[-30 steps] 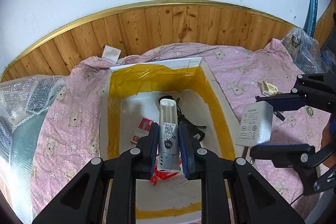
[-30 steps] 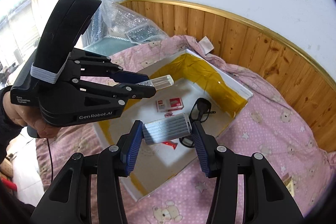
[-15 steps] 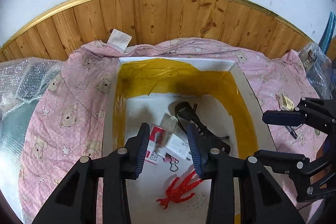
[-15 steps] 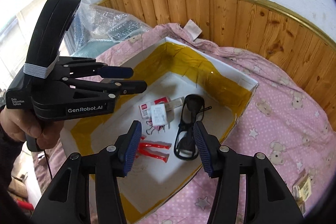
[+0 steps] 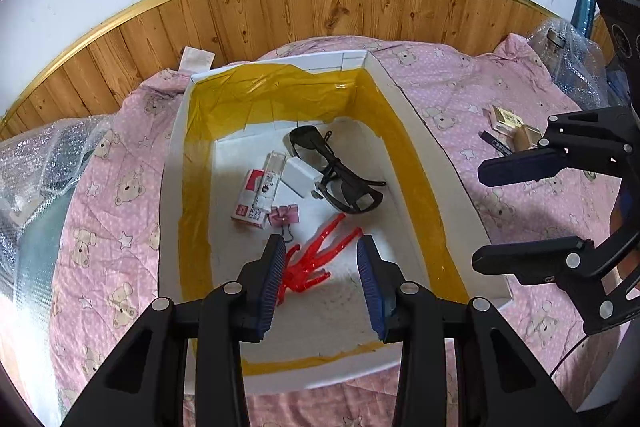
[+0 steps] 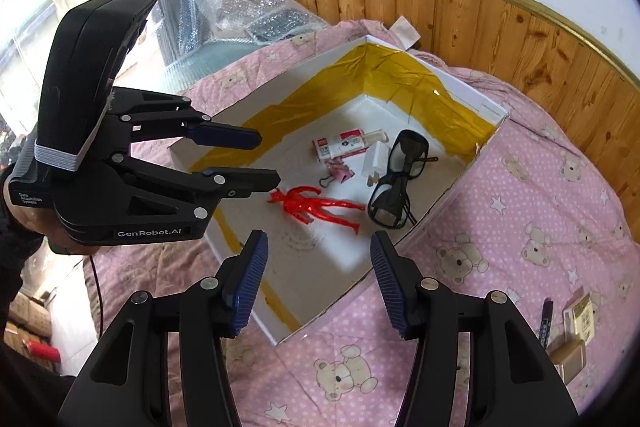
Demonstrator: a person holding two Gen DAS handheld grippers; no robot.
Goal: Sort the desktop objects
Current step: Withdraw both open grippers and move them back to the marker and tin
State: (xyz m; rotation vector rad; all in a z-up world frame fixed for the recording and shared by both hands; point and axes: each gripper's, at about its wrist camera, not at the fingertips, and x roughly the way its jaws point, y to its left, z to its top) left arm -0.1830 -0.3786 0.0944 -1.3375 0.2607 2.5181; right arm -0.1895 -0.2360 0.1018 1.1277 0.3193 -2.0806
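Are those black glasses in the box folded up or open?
Folded. The black glasses lie flat on the box floor with their arms crossed behind the lenses.

- Left wrist view: sits above the near short edge of the white box (image 5: 416, 147), looking down its length toward the wood-panelled wall (image 5: 320, 7); box floor close.
- Right wrist view: above the box's right long edge and near corner, facing diagonally across to the far corner.
- Shared: box interior and pink bedspread (image 6: 540, 227); each view catches the other gripper.
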